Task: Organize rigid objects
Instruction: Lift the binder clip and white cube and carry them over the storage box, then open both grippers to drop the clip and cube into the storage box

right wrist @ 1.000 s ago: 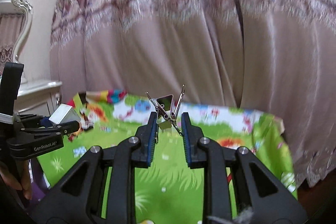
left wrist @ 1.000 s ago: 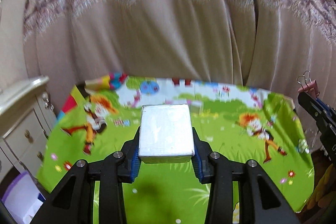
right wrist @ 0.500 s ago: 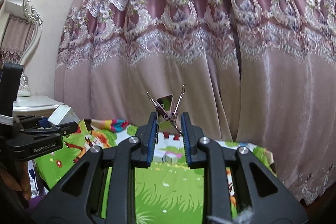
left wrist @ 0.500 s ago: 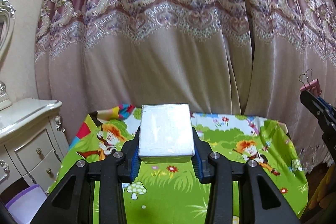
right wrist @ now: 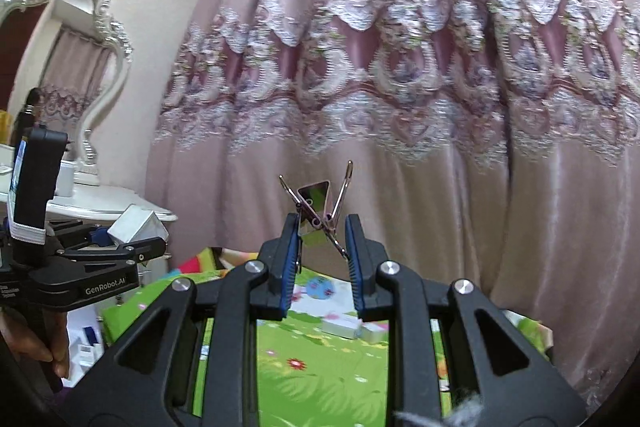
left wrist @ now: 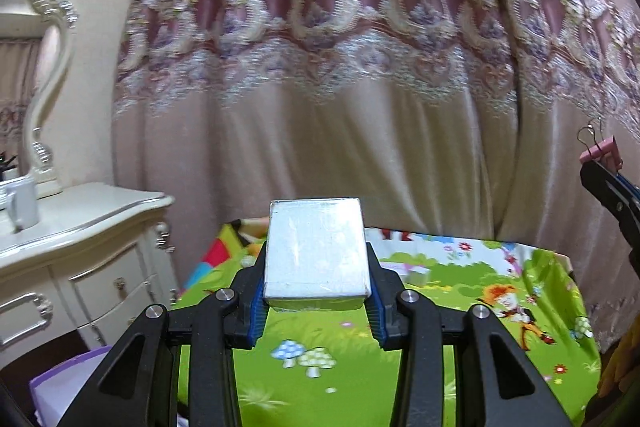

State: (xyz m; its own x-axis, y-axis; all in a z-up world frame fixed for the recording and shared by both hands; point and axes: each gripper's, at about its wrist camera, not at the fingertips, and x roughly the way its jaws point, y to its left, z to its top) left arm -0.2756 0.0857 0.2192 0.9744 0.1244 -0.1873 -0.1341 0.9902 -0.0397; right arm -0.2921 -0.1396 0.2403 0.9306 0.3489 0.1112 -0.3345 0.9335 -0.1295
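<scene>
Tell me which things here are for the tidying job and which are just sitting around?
For the job:
- white rectangular box, held by left gripper
- pink metal binder clip, held by right gripper

Just around:
- white ceramic mug
- cream dresser
- pink lace curtain

The left gripper (left wrist: 316, 301) is raised above the table and points roughly level, its two black fingers with blue pads (left wrist: 256, 311) clamped on either side of a white box (left wrist: 316, 255). The right gripper (right wrist: 322, 259) is raised at about the same height, to the right of the left one, its jaws pinched on a binder clip (right wrist: 316, 207) that stands up between them. A person's hand (right wrist: 44, 347) grips the left gripper's handle at the near left.
</scene>
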